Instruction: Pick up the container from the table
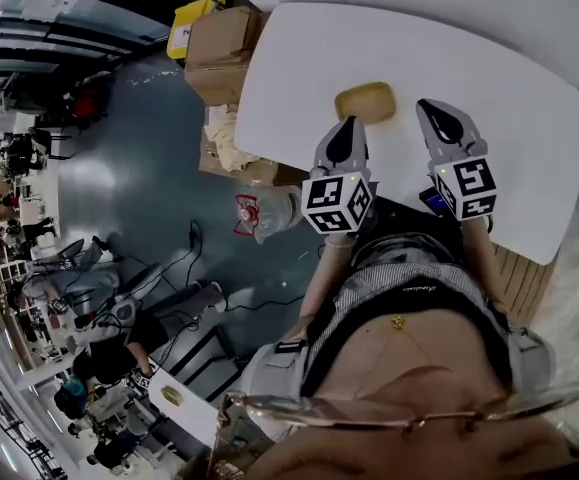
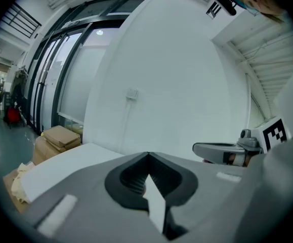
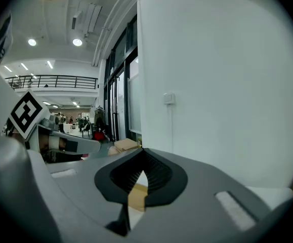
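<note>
So the biggest thing here is the white counter (image 1: 489, 88), mostly bare, with a pile of cardboard boxes (image 1: 219, 48) on the floor off its far left corner.

Next come our two grabbers. The left tongs (image 1: 347, 126) are pinched together at the tips with nothing between them. Same story for the right tongs (image 1: 431, 110), which are closed up and carrying nothing. Both are over the near edge of the counter and point roughly the same way, side by side.

Smallest is the tan container (image 1: 365, 101), a shallow rounded-rectangle thing sitting flat on the counter near that same edge. It lies just ahead of the left tongs and a touch to their right. From the right tongs it's just off to the left, with a sliver of bare counter between. Its long axis runs side to side, across the way both tongs point.

We'd say the left is the nearer one and lined up better. Either way, the tongs need to spread before they can take a rim.
</note>
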Motion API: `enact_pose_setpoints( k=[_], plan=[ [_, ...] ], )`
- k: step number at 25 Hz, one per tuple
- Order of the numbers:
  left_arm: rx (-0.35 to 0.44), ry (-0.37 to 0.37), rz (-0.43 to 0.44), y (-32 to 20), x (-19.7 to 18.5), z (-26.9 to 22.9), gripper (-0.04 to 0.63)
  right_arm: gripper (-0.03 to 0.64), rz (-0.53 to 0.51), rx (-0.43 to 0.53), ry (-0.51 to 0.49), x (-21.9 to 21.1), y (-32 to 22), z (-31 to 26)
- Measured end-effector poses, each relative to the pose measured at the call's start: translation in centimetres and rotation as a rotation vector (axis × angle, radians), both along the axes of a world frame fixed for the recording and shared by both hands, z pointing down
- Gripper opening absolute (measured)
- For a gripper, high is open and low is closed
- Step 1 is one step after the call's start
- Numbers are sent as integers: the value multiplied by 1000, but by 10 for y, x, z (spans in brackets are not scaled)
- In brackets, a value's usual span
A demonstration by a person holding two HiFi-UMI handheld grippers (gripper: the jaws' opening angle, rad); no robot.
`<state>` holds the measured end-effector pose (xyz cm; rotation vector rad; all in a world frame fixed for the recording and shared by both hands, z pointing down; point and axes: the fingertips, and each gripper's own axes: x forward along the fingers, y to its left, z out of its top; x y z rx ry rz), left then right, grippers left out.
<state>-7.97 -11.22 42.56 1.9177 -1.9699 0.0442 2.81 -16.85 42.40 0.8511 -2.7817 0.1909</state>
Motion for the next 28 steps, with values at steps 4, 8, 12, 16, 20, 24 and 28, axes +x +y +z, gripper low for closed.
enact_pose_setpoints(
  k=[4,8,12,16,20,24,28],
  plan=[
    [-16,16,35,-6,12,7,0,25,37,-5,3,12,-5,4],
    [-26,38,79,-11,17,11,0,26,97,-2,7,20,-11,2],
    [-21,44,112,-16,11,10,0,26,144,-5,15,21,-11,2],
    [-9,52,135,-25,0,4,0,26,175,-1,32,15,-13,-4],
    [-8,61,180,-33,-17,4,0,26,230,-1,52,1,-20,-3],
    [-12,67,220,-42,-45,10,0,26,277,-8,78,-20,-26,5],
    [-28,82,259,-50,-69,16,0,26,323,-20,100,-38,-33,10]
  ],
)
